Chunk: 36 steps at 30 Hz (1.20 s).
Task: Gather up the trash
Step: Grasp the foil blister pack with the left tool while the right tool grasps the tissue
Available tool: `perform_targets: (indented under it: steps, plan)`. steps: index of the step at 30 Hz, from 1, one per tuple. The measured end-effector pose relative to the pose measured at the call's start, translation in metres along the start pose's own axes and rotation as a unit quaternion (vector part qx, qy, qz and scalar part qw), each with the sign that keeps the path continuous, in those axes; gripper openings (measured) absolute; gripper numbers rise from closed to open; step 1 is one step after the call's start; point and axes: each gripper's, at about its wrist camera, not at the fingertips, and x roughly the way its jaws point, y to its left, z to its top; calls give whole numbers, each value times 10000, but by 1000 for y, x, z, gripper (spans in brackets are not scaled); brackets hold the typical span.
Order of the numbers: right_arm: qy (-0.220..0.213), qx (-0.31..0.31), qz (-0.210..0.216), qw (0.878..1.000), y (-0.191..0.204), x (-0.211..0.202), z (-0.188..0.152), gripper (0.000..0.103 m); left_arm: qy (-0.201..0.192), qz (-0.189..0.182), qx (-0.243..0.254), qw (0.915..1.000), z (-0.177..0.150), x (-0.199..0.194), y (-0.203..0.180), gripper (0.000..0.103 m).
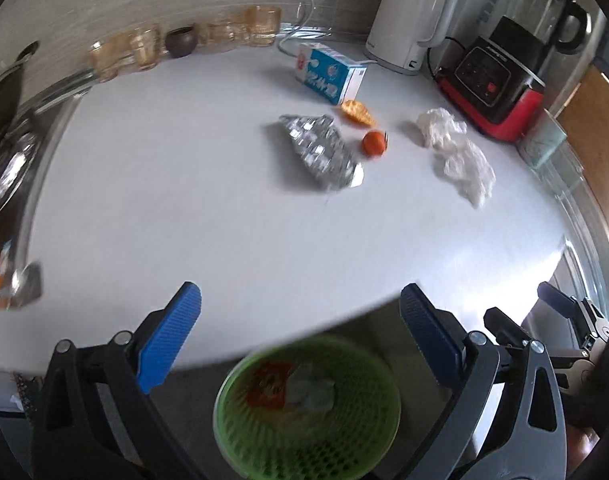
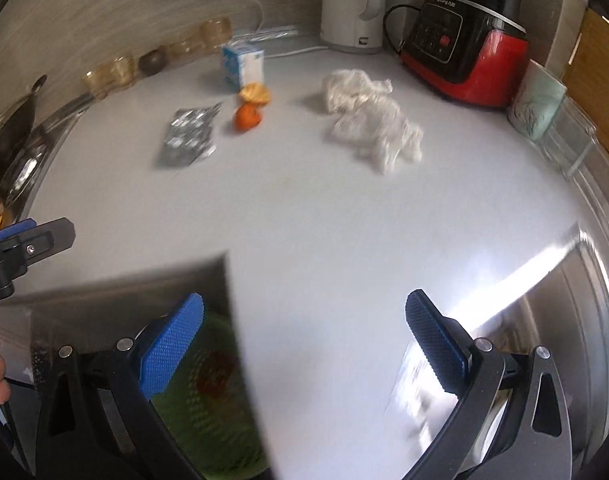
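Observation:
On the white counter (image 1: 184, 200) lie a crumpled silver foil wrapper (image 1: 320, 152) (image 2: 190, 136), an orange fruit (image 1: 375, 143) (image 2: 247, 117), an orange peel (image 1: 358, 112) (image 2: 256, 93), a blue and white carton (image 1: 330, 74) (image 2: 242, 65) and crumpled white tissue (image 1: 458, 152) (image 2: 370, 128). A green mesh bin (image 1: 308, 408) (image 2: 208, 396) stands below the counter's front edge, with a red wrapper and pale paper inside. My left gripper (image 1: 300, 308) hangs open and empty above the bin. My right gripper (image 2: 304, 316) is open and empty over the counter edge.
Along the back stand amber glasses (image 1: 260, 26), a small dark pot (image 1: 180, 42), a white kettle (image 1: 412, 20) and a red and black blender (image 1: 500, 76) (image 2: 464, 52). A pale green cup (image 2: 538, 104) sits at the right. A sink with dishes (image 1: 8, 168) lies at the left.

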Motion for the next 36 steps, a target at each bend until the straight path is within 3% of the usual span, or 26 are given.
perform_targets:
  steps: [9, 18, 26, 32, 34, 36]
  plan:
    - [-209, -94, 51, 9997, -48, 60, 74, 101, 100, 269, -255, 9993, 73, 77, -26, 95]
    - [-247, -291, 205, 9991, -75, 102, 115, 101, 307, 635, -438, 9965, 98, 123, -29, 95]
    - [-183, -502, 511, 9973, -81, 126, 124, 101, 401, 859, -501, 9942, 113, 146, -31, 94]
    - [-250, -533, 646, 9962, -85, 133, 126, 100, 357, 968, -514, 9933, 112, 149, -32, 86]
    - [-265, -541, 663, 9960, -86, 134, 125, 100, 328, 955, -482, 9937, 112, 148, -33, 78]
    - [-263, -551, 694, 9957, -87, 134, 124, 91, 288, 928, -429, 9943, 112, 146, -36, 69]
